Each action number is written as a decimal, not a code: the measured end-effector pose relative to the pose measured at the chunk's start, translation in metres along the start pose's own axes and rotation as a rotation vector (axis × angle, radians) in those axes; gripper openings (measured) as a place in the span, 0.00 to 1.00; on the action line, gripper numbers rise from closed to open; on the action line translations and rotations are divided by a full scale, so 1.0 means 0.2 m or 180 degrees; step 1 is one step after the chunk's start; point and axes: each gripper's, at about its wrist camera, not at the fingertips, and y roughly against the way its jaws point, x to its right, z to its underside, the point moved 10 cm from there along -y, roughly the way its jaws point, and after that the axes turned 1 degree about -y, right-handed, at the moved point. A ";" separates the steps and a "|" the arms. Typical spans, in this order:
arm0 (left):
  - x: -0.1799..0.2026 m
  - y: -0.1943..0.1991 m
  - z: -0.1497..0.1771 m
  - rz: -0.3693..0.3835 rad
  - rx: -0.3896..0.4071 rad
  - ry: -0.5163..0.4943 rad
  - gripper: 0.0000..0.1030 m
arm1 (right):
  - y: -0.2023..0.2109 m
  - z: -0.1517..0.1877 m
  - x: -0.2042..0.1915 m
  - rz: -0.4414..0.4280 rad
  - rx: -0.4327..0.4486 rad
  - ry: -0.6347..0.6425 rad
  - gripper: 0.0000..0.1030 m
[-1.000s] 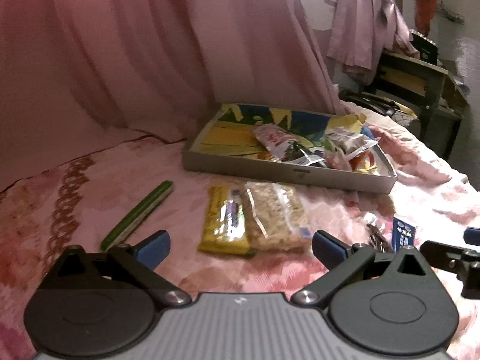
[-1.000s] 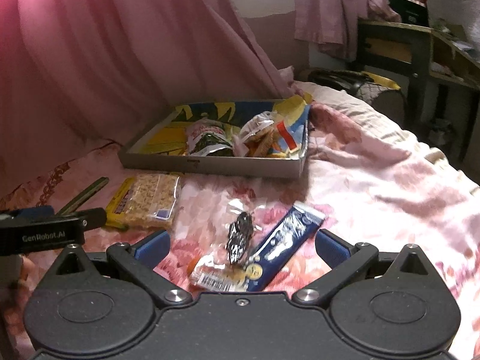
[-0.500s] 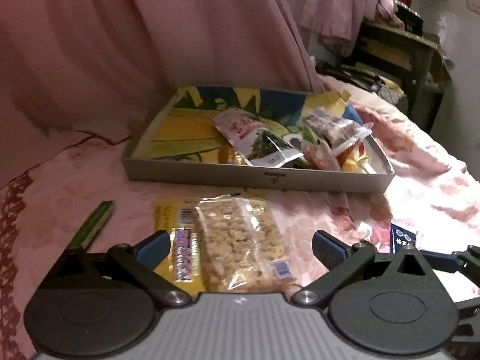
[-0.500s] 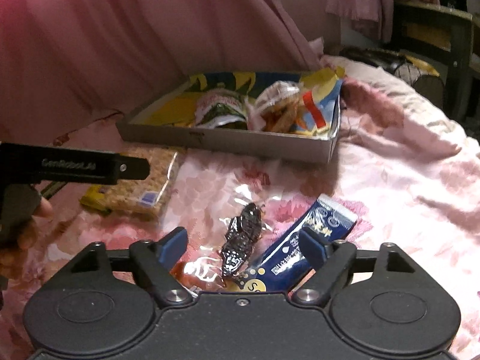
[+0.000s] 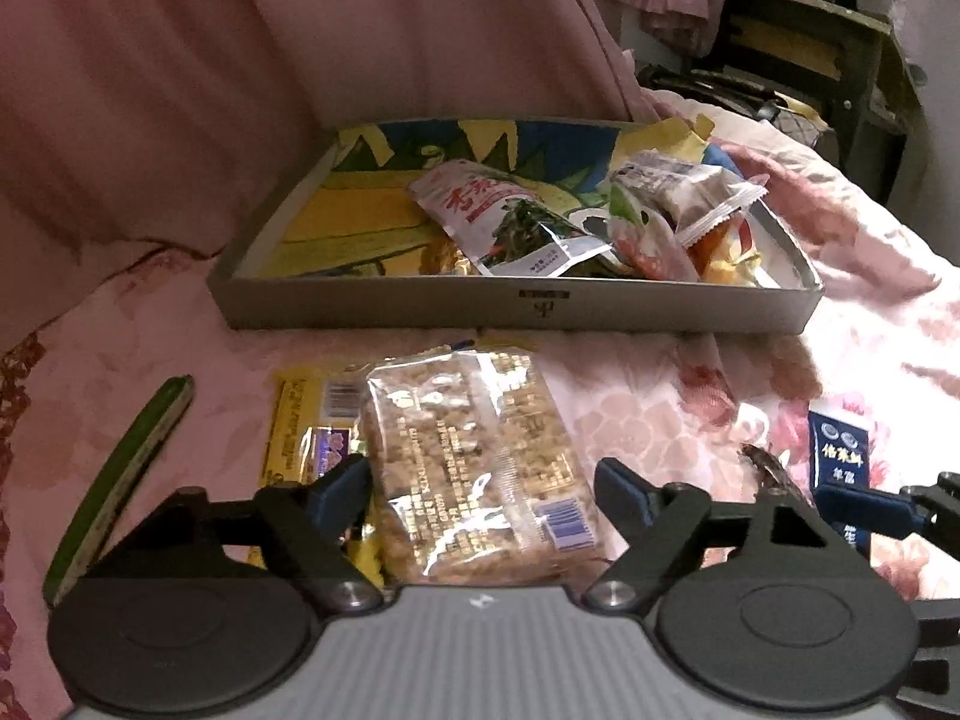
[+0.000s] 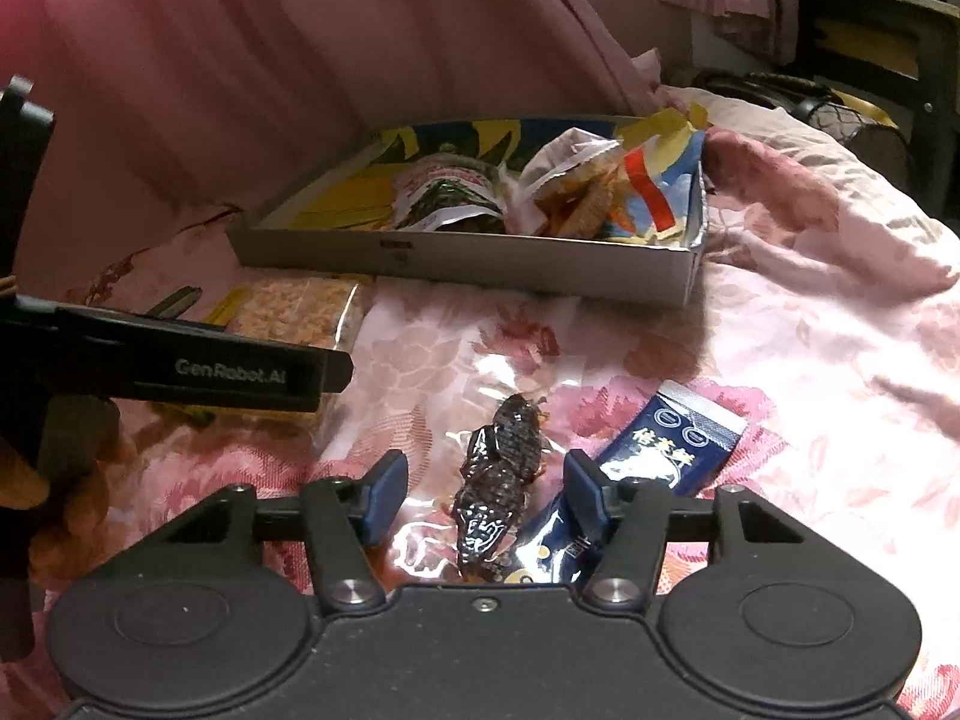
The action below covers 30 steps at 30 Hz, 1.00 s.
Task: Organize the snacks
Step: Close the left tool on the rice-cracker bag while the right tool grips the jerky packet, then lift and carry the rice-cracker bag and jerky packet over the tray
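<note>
A grey tray (image 5: 516, 303) sits on a pink floral bedspread (image 6: 810, 312), with snack packets piled toward its right end. In front of the tray's near wall, the left gripper (image 5: 480, 495) straddles a clear-wrapped cereal bar (image 5: 474, 462) lying on a yellow packet (image 5: 306, 420); its jaws are closing, pads not yet pressing. Farther right of the tray's front, the right gripper (image 6: 486, 495) is closing around a dark snack (image 6: 495, 483) in clear wrap, beside a blue sachet (image 6: 666, 447). A green stick (image 5: 120, 480) lies left of the bar.

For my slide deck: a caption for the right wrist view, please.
Right claw closing around a clear-wrapped dark snack beside a blue packet, snack-filled tray beyond.
</note>
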 end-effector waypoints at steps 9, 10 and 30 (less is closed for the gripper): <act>0.03 0.03 0.03 0.0123 -0.0017 -0.0004 0.75 | 0.00 0.00 -0.01 -0.0023 -0.0021 -0.0025 0.48; 0.03 0.04 0.04 0.0137 -0.0024 0.0007 0.75 | 0.00 0.00 -0.01 -0.0039 -0.0035 -0.0043 0.48; -0.02 0.24 0.07 0.0195 0.0117 0.0277 0.74 | 0.10 -0.08 -0.07 0.0134 0.0335 0.0395 0.45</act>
